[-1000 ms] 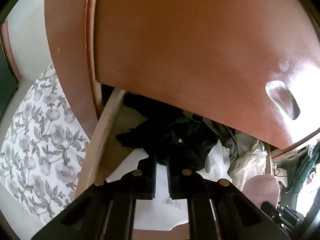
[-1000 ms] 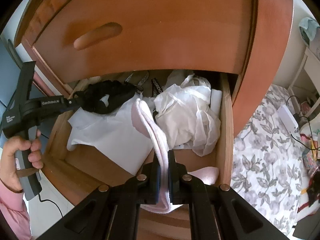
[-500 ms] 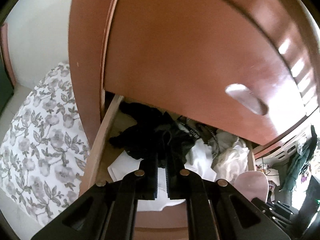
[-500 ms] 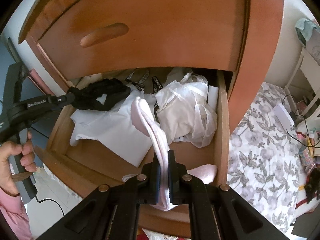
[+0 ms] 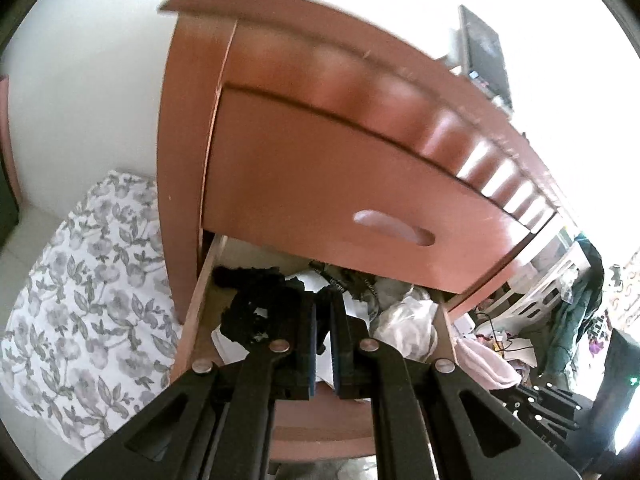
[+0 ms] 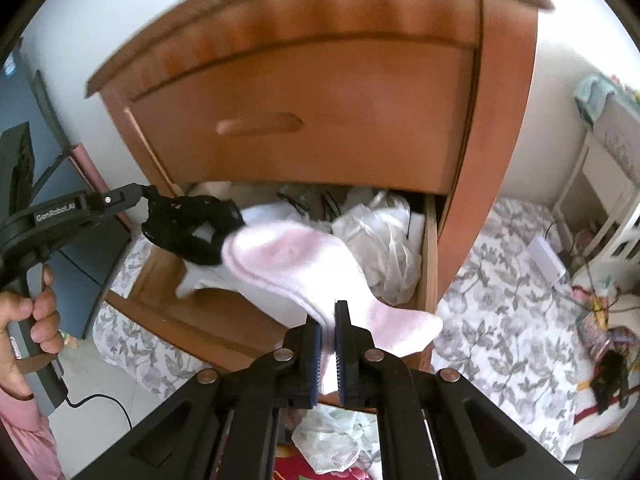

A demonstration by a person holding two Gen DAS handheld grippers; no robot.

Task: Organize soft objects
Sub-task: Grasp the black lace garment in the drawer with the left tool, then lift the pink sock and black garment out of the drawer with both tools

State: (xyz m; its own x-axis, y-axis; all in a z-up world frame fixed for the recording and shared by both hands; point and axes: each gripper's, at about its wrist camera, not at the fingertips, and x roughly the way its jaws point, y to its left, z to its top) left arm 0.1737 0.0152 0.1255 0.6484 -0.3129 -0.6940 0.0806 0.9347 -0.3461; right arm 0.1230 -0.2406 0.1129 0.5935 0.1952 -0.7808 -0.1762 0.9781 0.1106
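My left gripper (image 5: pixel 323 300) is shut on a black lacy garment (image 5: pixel 256 308) and holds it above the open lower drawer (image 5: pixel 200 304). The right wrist view shows this gripper (image 6: pixel 146 196) with the black garment (image 6: pixel 188 232) hanging from it. My right gripper (image 6: pixel 327 312) is shut on a pink sock (image 6: pixel 296 264) that arches up over the drawer (image 6: pixel 430 256). The pink sock also shows in the left wrist view (image 5: pixel 486 362). White cloth (image 6: pixel 260 292) and a crumpled clear bag (image 6: pixel 380 240) lie in the drawer.
The wooden nightstand has a shut upper drawer with a recessed handle (image 6: pixel 260 124). A bed with a floral sheet (image 6: pixel 500 320) lies to the right and also shows in the left wrist view (image 5: pixel 80 300). A plastic bag (image 6: pixel 336 440) lies below the gripper.
Both grippers have pulled back and up from the drawer, lifting the black garment and the pink sock with them. More of the nightstand is in view.
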